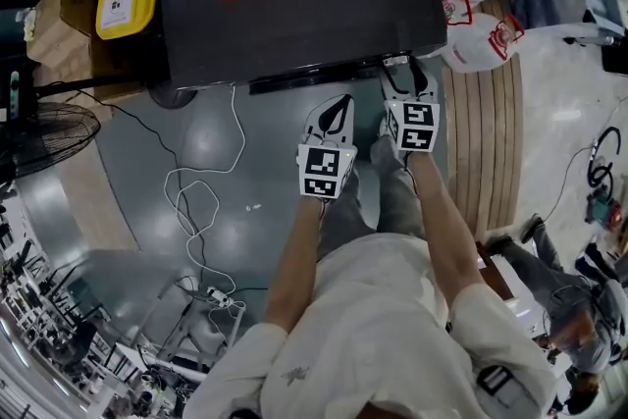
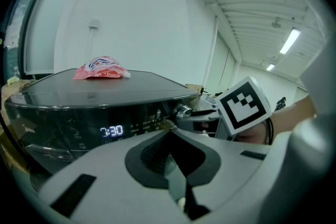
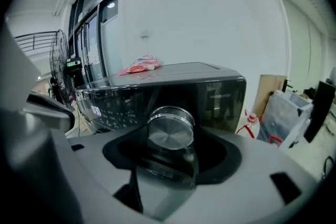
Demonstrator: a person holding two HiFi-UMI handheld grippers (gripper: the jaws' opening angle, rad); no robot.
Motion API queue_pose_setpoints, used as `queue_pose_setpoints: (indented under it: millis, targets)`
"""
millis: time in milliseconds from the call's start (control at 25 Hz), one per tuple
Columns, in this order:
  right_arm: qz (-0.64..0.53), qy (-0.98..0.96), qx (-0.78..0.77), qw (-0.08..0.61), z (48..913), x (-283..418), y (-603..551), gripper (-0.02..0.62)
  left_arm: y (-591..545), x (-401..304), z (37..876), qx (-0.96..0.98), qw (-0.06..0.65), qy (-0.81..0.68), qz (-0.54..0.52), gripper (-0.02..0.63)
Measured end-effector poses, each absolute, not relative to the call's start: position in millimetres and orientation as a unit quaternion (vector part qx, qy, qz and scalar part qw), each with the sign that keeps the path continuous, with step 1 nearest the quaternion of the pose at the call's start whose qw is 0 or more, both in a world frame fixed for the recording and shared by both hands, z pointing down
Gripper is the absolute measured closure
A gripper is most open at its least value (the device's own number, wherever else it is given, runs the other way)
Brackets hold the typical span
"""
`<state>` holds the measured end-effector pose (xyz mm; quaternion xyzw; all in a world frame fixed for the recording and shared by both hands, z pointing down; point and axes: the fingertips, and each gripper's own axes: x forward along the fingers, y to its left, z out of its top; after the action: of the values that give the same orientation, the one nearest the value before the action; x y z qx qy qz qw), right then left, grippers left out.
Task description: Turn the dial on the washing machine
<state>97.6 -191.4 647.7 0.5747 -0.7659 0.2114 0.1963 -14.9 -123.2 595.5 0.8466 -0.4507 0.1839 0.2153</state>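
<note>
Right gripper point(image 1: 404, 74) clamped on dial point(image 3: 170, 132); turning step in hand, next needs steady wrist roll. Left gripper point(image 1: 341, 108) closed, empty.

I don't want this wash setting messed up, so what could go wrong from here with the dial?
1. The right gripper holds the smooth metal dial; its pads may slip during the twist.
2. A turn too far could pass the wanted setting; watch the display.
3. The left gripper, shut, hangs near the panel and might bump it.
</note>
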Motion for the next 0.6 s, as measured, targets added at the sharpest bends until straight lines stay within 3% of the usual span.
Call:
queue_pose_setpoints:
  millis: [600]
  targets:
    - [0.312, -0.767, 0.552, 0.1, 645.8, 98.9, -191.8, 0.314, -125.9, -13.3, 595.1, 0.848, 0.215, -0.449, 0.18, 0.594]
